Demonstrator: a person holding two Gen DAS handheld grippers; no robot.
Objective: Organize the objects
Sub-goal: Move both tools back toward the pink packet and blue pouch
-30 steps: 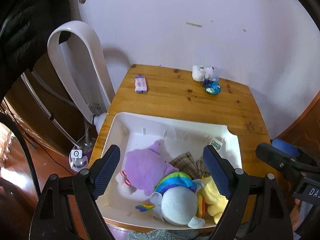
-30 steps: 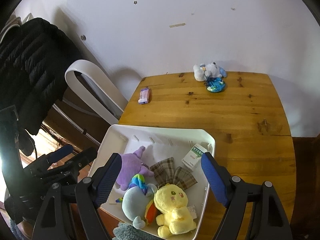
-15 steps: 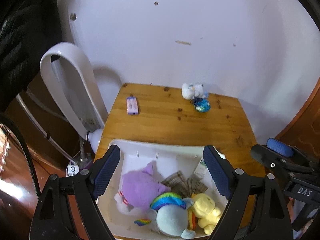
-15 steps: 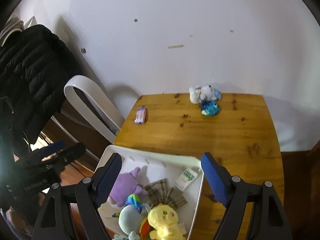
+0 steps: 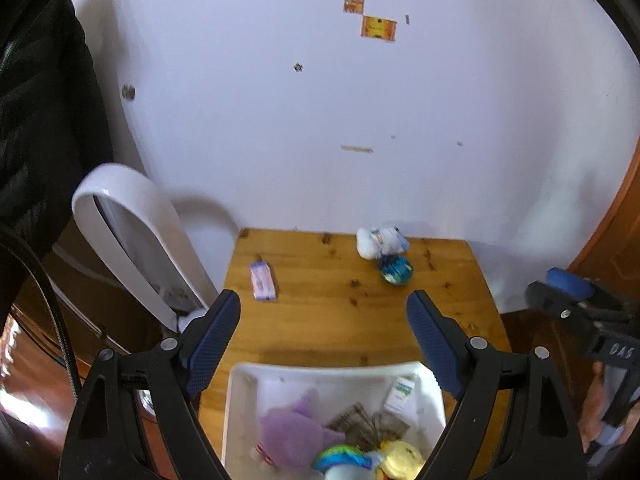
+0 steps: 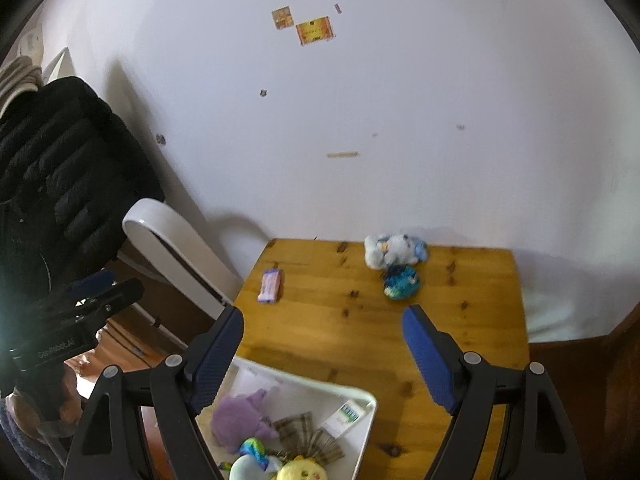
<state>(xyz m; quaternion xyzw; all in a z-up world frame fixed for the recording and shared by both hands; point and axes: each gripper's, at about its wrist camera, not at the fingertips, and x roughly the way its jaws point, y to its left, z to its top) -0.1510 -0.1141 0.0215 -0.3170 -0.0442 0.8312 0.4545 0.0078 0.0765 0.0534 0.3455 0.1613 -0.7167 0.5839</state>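
**Both grippers pulling back from bin; three items left on table**

Since a second ago both cameras are rising and retreating: the white bin (image 5: 240,408), which was filling the lower view, is now sitting only at the near edge, and more wall is showing.

Left gripper (image 5: 324,334): fingers spread wide, holding nothing. Right gripper (image 6: 323,338): fingers likewise spread and empty.

Bin is resting on the near part of the table (image 5: 340,320), already carrying a purple plush (image 5: 292,436), a plaid cloth (image 5: 360,428), a small green-and-white box (image 5: 400,392), a rainbow-maned plush (image 5: 340,456) and a yellow plush (image 5: 400,458).

Still loose on the table: a pink packet (image 5: 263,281) at far left, long axis running near-to-far; a white-and-blue plush (image 5: 380,242) against the far wall, and a blue-green ball (image 5: 396,272) touching it on the near side. All lie beyond the fingers.

Judgement: packet lies nearer the left gripper, plush and ball nearer the right. Nothing is standing between fingers and targets. A white curved stand (image 5: 132,240) is flanking the table's left edge, near the packet.
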